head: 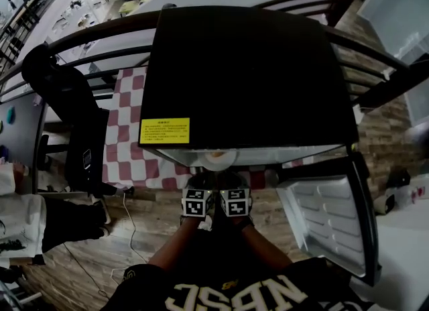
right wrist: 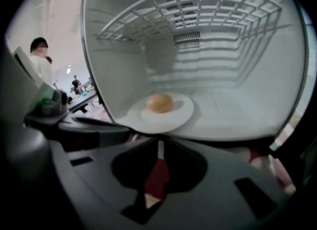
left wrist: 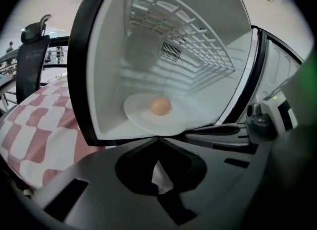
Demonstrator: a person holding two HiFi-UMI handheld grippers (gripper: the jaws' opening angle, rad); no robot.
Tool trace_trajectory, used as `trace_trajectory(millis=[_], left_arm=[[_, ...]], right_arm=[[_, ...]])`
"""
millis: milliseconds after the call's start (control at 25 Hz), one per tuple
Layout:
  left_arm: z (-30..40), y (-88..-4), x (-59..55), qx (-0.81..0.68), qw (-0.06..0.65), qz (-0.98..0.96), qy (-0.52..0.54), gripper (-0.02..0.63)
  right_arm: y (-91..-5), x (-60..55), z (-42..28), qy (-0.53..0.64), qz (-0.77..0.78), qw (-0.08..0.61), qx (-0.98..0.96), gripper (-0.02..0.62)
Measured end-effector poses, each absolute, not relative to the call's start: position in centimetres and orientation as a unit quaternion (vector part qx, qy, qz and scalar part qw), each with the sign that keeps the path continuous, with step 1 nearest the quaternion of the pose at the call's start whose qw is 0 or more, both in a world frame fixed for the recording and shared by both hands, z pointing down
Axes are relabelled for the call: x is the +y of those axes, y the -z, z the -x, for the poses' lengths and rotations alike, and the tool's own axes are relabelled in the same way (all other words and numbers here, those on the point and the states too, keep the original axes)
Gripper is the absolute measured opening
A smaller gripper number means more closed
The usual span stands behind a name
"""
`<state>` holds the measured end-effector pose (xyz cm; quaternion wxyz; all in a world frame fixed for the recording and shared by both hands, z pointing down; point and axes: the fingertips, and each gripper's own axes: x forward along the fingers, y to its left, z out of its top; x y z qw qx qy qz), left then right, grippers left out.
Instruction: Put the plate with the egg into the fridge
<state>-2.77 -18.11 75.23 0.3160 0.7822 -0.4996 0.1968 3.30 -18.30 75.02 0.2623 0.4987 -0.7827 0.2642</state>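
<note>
Closing right hand-held gripper (right wrist: 159, 142), empty; left hand-held gripper (left wrist: 158, 141) shut, empty; plate (right wrist: 181, 117), egg (right wrist: 160, 103) inside fridge (right wrist: 242, 115).

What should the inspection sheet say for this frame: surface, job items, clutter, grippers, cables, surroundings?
Surface: red-and-white checked cloth under the mini fridge; fridge door open.
Job's things: plate on the fridge floor, near rim jutting slightly over the front lip; egg on it.
Clutter: nothing seen; only a wire shelf inside.
Grippers: left gripper shut, tips just short of the plate rim; right gripper closing, slit left, nothing between its jaws.
Cables: white cable on the floor.
Surroundings: wood floor, black chair, people in the background.
</note>
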Motion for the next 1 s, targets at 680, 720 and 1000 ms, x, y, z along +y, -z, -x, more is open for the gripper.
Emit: trace_trajectory(millis=[680, 720, 1000], left_arm=[[3.5, -75.6, -21.3, -0.535, 0.343, -0.745, -0.203, 0.02], [3.6, -75.6, -21.4, -0.535, 0.345, -0.744, -0.202, 0.02], [3.0, -74.8, -22.4, -0.534, 0.347, -0.747, -0.192, 0.02]], right_arm=[[-74.9, -21.0, -2.6, -0.273, -0.476, 0.268, -0.792, 0.041], [-74.9, -21.1, -2.7, -0.273, -0.474, 0.269, -0.793, 0.041], [-74.5, -22.6, -2.9, -0.274, -0.472, 0.26, -0.796, 0.041]])
